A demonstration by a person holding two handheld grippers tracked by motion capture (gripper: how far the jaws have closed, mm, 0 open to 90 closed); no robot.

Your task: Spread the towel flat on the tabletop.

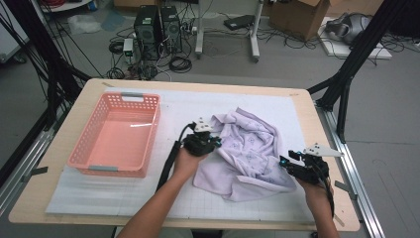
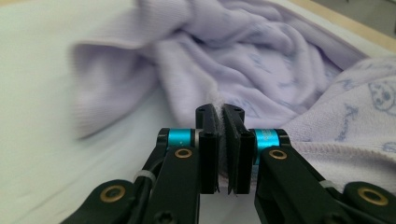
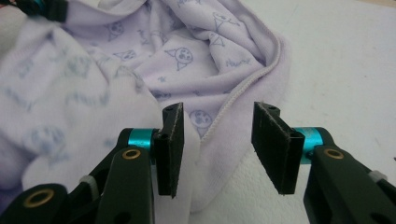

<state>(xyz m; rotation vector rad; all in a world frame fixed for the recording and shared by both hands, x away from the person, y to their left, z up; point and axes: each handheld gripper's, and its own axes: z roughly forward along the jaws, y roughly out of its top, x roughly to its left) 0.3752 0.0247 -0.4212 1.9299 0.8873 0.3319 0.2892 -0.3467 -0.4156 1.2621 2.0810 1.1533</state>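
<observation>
A crumpled lilac garment (image 1: 250, 148) printed with small cat faces lies on the white mat in the middle of the table. My left gripper (image 1: 214, 141) is at its left edge, jaws shut on a fold of the lilac fabric (image 2: 223, 140). My right gripper (image 1: 287, 161) sits at the garment's right side with its jaws open. In the right gripper view the stitched hem of the garment (image 3: 233, 100) runs between the open jaws (image 3: 219, 140). The left gripper (image 3: 44, 7) shows at the top left corner of that view.
A pink plastic basket (image 1: 89, 161) stands on the left part of the table. The white gridded mat (image 1: 292, 109) covers most of the wooden tabletop (image 1: 317, 129). Computers, cables and boxes lie on the floor beyond the far edge.
</observation>
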